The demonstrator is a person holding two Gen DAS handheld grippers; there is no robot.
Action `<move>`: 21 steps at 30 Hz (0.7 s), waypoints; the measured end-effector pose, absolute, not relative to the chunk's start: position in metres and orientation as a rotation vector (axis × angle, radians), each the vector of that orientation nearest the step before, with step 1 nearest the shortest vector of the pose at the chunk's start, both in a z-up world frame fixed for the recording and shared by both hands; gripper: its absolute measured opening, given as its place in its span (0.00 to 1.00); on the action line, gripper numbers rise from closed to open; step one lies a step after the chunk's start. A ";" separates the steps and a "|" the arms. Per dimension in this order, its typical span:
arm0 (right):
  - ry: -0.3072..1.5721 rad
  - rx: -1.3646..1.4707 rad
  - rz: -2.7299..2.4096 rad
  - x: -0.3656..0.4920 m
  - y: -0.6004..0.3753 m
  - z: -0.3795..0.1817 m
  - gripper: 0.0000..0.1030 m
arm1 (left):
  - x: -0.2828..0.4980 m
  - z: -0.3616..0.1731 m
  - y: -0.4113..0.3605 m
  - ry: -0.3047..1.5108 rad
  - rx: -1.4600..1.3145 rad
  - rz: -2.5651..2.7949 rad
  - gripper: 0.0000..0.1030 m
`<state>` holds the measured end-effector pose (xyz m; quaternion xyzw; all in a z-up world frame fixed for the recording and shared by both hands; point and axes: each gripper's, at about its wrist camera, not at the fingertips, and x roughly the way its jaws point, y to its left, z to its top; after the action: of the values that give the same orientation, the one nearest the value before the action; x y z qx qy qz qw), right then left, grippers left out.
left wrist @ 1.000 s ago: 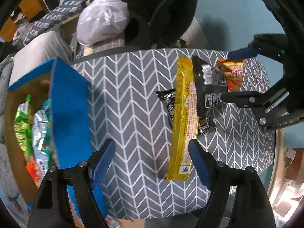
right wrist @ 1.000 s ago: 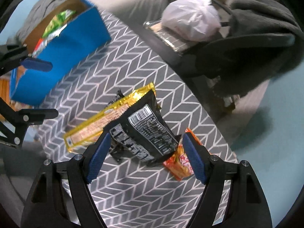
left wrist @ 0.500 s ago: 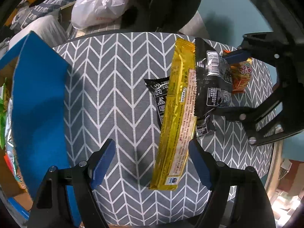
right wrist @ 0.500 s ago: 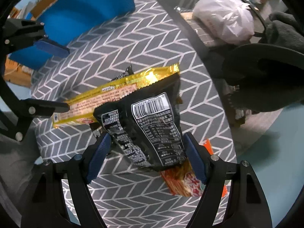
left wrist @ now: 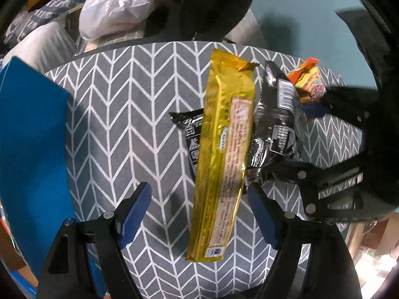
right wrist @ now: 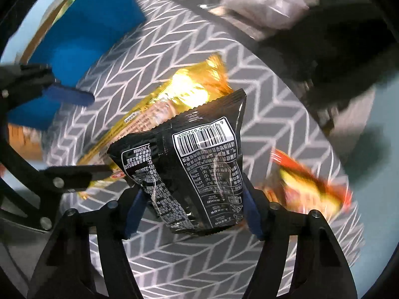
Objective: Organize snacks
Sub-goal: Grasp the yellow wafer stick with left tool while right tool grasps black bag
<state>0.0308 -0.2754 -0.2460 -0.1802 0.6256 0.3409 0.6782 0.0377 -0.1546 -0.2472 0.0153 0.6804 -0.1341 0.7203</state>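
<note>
Left gripper (left wrist: 199,214) spread above long gold foil packet (left wrist: 224,154); right gripper (right wrist: 192,206) closing around black crinkly snack bag (right wrist: 199,164), contact unclear; grey chevron tablecloth (left wrist: 119,114) beneath.

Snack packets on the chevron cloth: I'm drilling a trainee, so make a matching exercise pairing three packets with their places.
Things:
1. gold packet
2. black barcode packet
3. orange packet

Places:
a. between the right gripper's blue pads
b. beyond the black packet, at the cloth's edge
c. lying lengthwise before the open left gripper

Pairs: 1-c, 2-a, 3-b
</note>
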 end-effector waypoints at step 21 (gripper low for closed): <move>1.419 0.198 0.384 -0.033 -0.349 -0.229 0.66 | 0.043 -0.269 -0.170 1.539 0.088 -0.335 0.33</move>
<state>-0.0334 -0.3487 -0.2290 0.0903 0.6461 0.1747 0.7375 0.0432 -0.1700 -0.2690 0.0396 0.6921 -0.1507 0.7048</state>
